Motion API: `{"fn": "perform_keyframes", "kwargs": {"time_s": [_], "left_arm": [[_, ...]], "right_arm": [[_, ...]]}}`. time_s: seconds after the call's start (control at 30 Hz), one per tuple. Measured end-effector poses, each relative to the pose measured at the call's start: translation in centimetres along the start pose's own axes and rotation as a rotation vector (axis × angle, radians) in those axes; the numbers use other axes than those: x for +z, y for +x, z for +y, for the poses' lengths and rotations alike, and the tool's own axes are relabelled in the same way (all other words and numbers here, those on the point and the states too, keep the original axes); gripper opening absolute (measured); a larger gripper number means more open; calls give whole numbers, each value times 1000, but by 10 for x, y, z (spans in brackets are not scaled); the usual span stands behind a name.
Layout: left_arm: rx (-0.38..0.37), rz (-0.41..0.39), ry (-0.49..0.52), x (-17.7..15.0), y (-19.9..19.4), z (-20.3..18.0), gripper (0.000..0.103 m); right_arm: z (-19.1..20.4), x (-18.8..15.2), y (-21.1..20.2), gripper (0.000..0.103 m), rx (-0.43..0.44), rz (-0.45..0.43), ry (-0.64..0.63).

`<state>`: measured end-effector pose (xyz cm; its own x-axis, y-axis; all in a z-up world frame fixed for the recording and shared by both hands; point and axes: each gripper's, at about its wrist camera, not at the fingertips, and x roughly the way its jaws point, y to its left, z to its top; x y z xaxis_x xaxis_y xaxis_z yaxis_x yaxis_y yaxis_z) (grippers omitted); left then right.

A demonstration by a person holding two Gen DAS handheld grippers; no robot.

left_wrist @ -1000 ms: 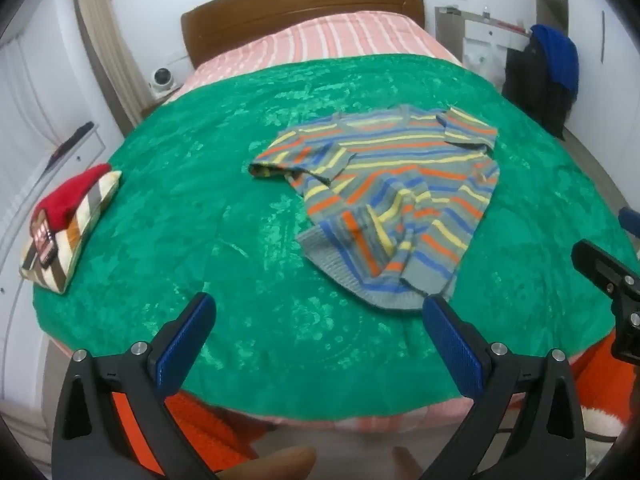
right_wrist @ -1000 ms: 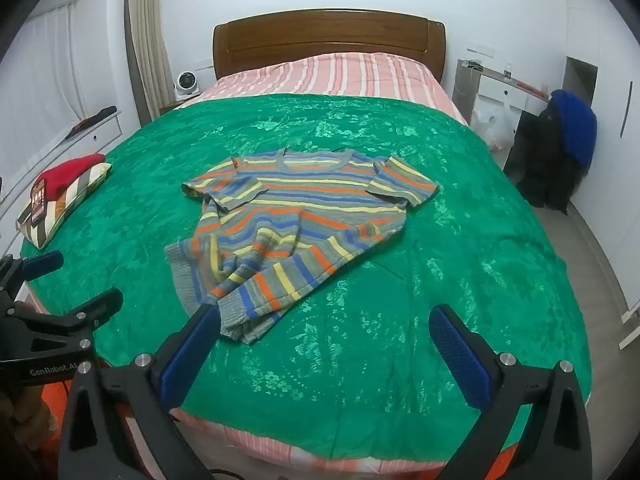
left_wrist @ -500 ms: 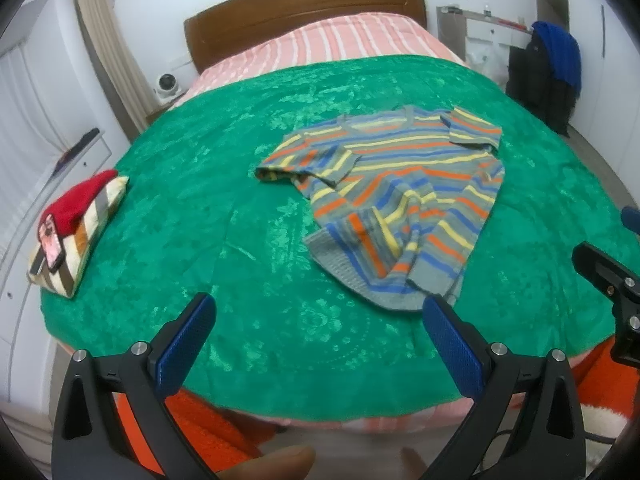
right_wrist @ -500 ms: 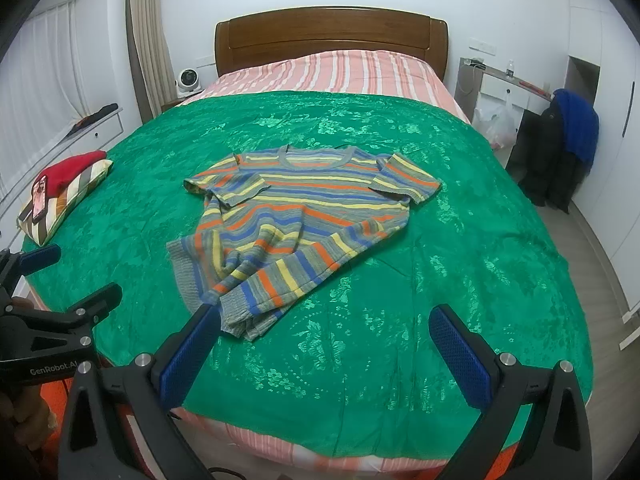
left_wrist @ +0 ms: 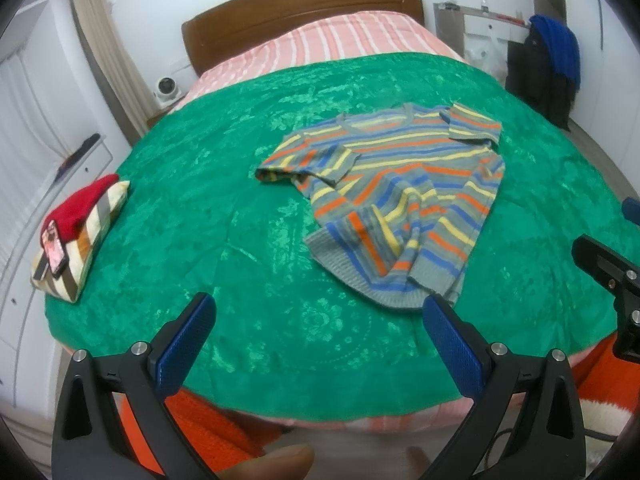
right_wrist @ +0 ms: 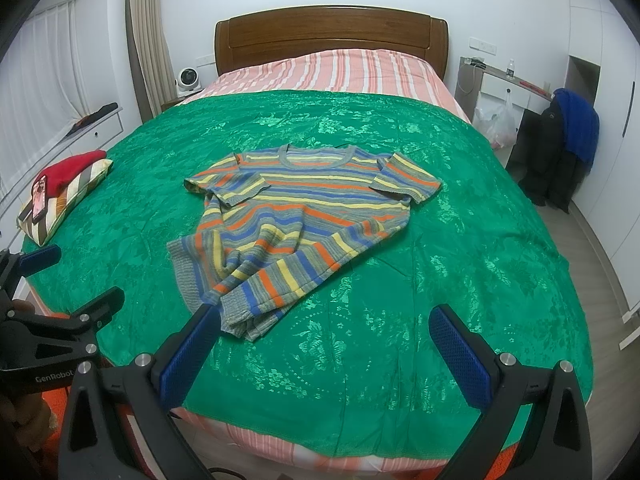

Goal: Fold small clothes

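Green bedspread (right_wrist: pixel 460 240) fills the space past your left gripper (left_wrist: pixel 316 320) and right gripper (right_wrist: pixel 324 332), both spread wide and holding nothing. Your striped sweater (right_wrist: pixel 296 216) lies rumpled just beyond the fingertips, its hem bunched so its lower edge hides under folds.

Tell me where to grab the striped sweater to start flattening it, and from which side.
Grip the bunched grey hem of the sweater, coming from the foot of the bed. That edge lies crumpled nearest both open grippers, left and right, while the collar end lies flat.
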<state>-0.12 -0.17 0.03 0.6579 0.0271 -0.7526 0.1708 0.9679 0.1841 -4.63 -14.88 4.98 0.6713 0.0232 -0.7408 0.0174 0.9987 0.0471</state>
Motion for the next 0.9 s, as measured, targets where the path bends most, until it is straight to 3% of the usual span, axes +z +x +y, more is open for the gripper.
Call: {"fn": "perform_keyframes", "kwargs": {"time_s": [0.77,0.9], "left_arm": [[-11,-41,-15,-3,1,0,103],[31,-62,3,-3,-2,-1,103]], "right_arm": [[5,-4,1,103,8,26,2],[6,-6,2,103,9,29,4]]}}
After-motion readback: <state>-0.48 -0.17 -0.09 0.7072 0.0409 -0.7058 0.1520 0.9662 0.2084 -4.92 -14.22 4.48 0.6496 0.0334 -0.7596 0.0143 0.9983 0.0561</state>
